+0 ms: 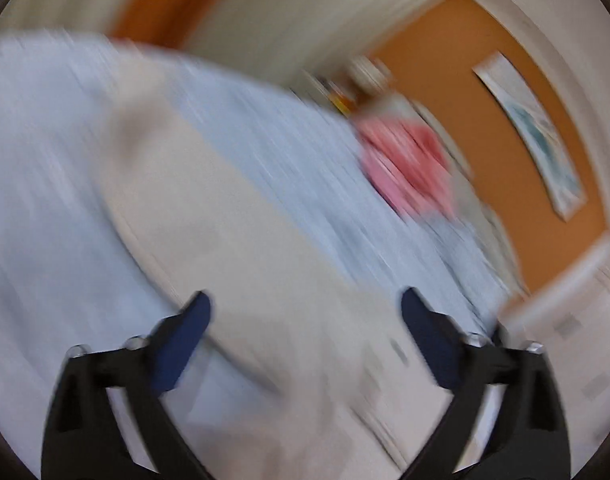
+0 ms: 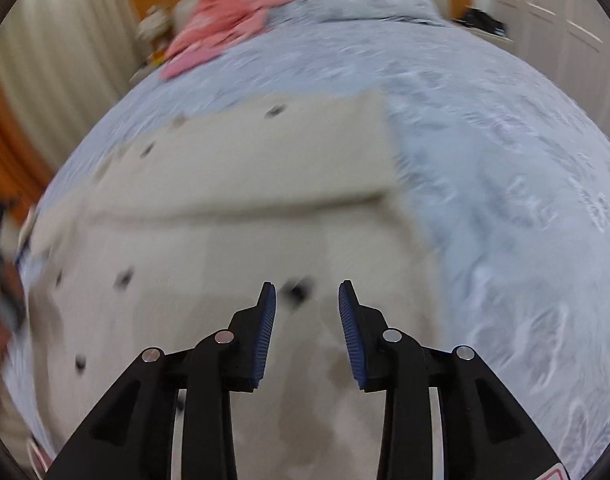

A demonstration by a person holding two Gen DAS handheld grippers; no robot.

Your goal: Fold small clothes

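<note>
Cream garment on bed, two tools above it.

Cream garment [image 2: 241, 208], dark-spotted, lies partly folded on pale blue bedspread [image 2: 505, 184]. Right tool [image 2: 307, 294]: spread, nothing between its fingers, over the garment's near part. Left tool [image 1: 305, 304]: spread wide, holding nothing, view heavily blurred. Pink clothes [image 2: 225, 20] heaped at the bed's far end, well apart from the garment. Framed picture [image 1: 533, 132] on orange wall.

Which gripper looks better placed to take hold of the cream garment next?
Right, probably. The right gripper is open directly over the cream garment on the bed, in a fairly steady view. The left gripper, also open, is blurred mid-swing.
</note>
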